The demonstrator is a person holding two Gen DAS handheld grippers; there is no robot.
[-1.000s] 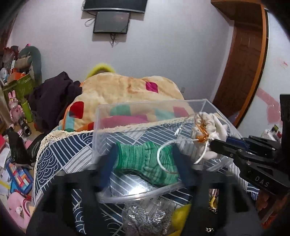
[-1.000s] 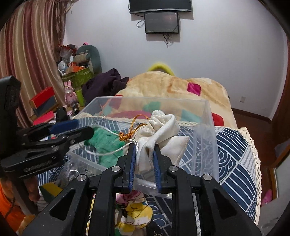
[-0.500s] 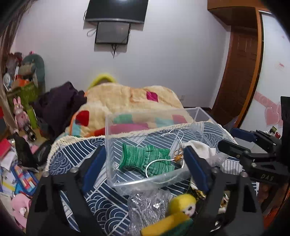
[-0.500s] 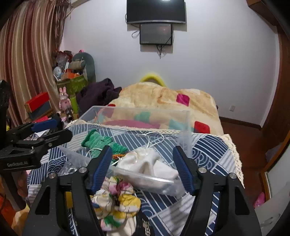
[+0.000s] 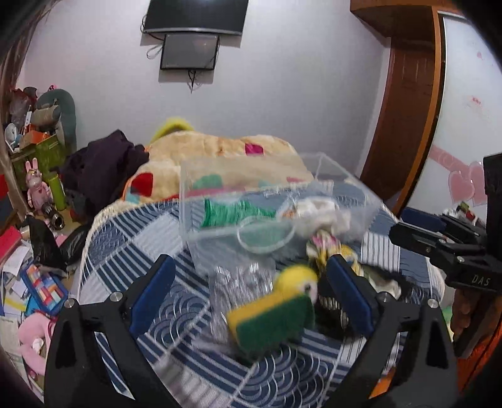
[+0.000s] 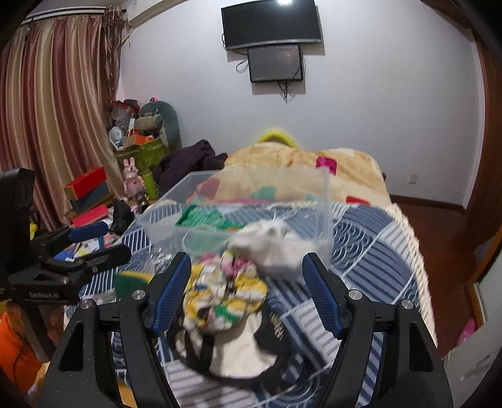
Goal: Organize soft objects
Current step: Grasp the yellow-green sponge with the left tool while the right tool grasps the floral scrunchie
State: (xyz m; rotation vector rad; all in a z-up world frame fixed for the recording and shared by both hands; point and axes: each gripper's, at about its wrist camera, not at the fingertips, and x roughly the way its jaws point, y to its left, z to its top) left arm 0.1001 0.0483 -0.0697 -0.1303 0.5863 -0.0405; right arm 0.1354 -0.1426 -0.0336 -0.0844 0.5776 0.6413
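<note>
Scrunchie [image 6: 224, 292] next; glove [image 5: 233, 213] and pouch [image 6: 269, 244] binned.
We hold both hand-held grippers, left [image 5: 251, 301] and right [image 6: 248, 295], spread, empty, framing loose items for pickup.

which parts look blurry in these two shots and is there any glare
Left wrist view: the sponge and clear bin are motion-smeared, the wall screens sharp. Right wrist view: the floral scrunchie is smeared, and a lamp reflection glares on the TV.

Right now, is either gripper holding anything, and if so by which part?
Nothing is held. The left gripper is open over the sponge, and the right gripper is open around the scrunchie, neither clamped.
</note>
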